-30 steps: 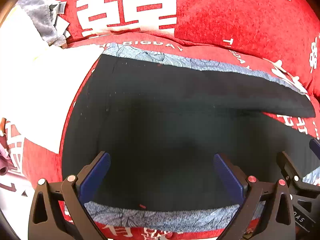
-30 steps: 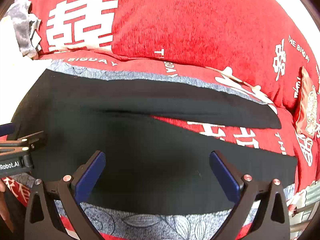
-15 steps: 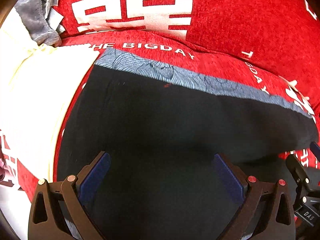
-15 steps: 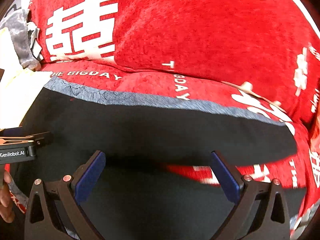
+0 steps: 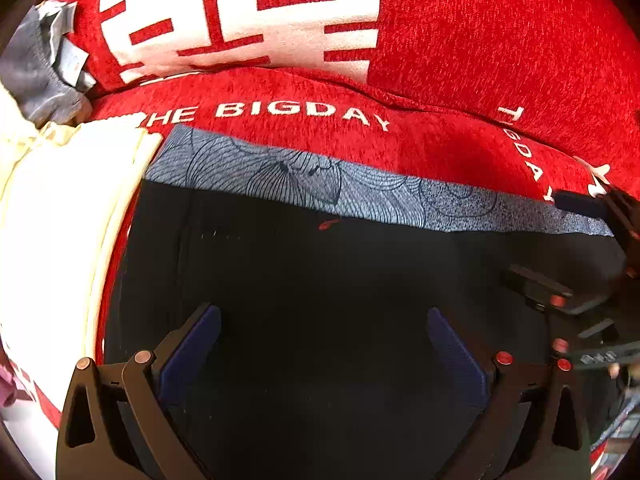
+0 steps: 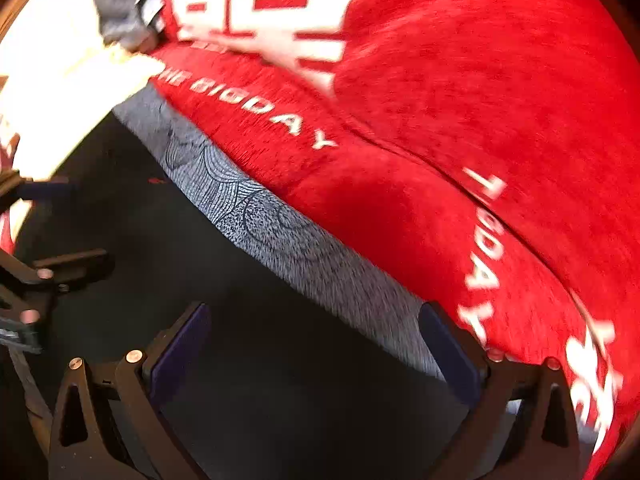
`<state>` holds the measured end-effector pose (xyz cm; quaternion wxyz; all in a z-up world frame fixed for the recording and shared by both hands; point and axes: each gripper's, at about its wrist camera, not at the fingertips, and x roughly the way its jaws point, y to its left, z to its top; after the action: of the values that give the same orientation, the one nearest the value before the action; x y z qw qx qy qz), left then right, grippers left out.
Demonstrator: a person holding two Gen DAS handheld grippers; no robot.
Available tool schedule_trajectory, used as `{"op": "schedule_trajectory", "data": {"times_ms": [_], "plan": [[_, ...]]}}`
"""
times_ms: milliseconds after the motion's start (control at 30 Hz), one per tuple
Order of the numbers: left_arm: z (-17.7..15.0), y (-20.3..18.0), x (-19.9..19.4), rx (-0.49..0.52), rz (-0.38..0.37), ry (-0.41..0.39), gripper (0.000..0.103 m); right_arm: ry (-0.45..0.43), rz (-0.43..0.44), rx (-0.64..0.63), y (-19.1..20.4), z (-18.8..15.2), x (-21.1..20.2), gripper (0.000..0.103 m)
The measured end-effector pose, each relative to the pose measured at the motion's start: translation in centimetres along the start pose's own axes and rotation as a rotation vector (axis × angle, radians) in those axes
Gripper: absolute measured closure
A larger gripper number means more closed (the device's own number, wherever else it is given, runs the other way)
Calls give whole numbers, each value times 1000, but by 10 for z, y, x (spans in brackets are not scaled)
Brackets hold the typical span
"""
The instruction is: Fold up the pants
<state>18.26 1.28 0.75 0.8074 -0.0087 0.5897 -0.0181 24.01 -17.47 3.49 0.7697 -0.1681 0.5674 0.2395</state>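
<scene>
Black pants (image 5: 320,288) lie flat on a blue-grey patterned cloth (image 5: 360,196) over a red sofa seat. They also fill the lower left of the right wrist view (image 6: 240,320). My left gripper (image 5: 324,344) is open and empty, low over the pants. My right gripper (image 6: 316,344) is open and empty, over the pants' far edge, its right finger (image 6: 448,352) above the patterned cloth (image 6: 280,232). The right gripper shows at the right edge of the left wrist view (image 5: 560,292). The left gripper shows at the left edge of the right wrist view (image 6: 48,268).
Red cushions (image 5: 480,40) with white lettering rise behind the seat. A cream cloth (image 5: 52,220) lies left of the pants. A crumpled grey garment (image 5: 36,68) sits at the far left corner.
Both grippers have moved forward and lower over the pants. The right gripper has swung left, close to the left one. The red gap between the pant legs is gone from view.
</scene>
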Motion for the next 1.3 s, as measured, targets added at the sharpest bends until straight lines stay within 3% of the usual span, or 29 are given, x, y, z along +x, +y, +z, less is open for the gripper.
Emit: {"op": "schedule_trajectory", "data": {"times_ms": [167, 333, 400, 467, 533, 667, 867, 967, 1067, 1167, 1233, 1300], "plan": [[5, -1, 7, 0, -23, 1, 0, 97, 88, -82, -7, 13, 39, 0], [7, -2, 12, -7, -44, 9, 0, 58, 123, -152, -6, 21, 51, 1], [9, -1, 13, -24, -60, 12, 0, 60, 122, -172, -2, 22, 51, 8], [11, 0, 13, -42, -75, 17, 0, 37, 153, -205, 5, 21, 45, 42], [15, 4, 13, -77, -114, 28, 0, 23, 175, -229, 12, 18, 38, 62], [25, 16, 16, -192, -197, 68, 0, 4, 124, -245, 21, 10, 27, 87], [44, 29, 21, -388, -234, 112, 0, -134, 60, -208, 32, -5, -13, 90], [50, 32, 16, -472, -285, 78, 0, -190, -21, -236, 49, -17, -25, 90], [58, 26, 19, -490, -306, 63, 0, -219, -65, -254, 64, -26, -28, 90], [63, 14, 44, -460, -244, 149, 0, -237, -111, -267, 74, -31, -28, 90], [60, 11, 46, -447, -209, 138, 7, -240, -131, -262, 77, -32, -27, 90], [57, 9, 41, -409, -148, 108, 43, -245, -144, -257, 79, -32, -28, 90]]}}
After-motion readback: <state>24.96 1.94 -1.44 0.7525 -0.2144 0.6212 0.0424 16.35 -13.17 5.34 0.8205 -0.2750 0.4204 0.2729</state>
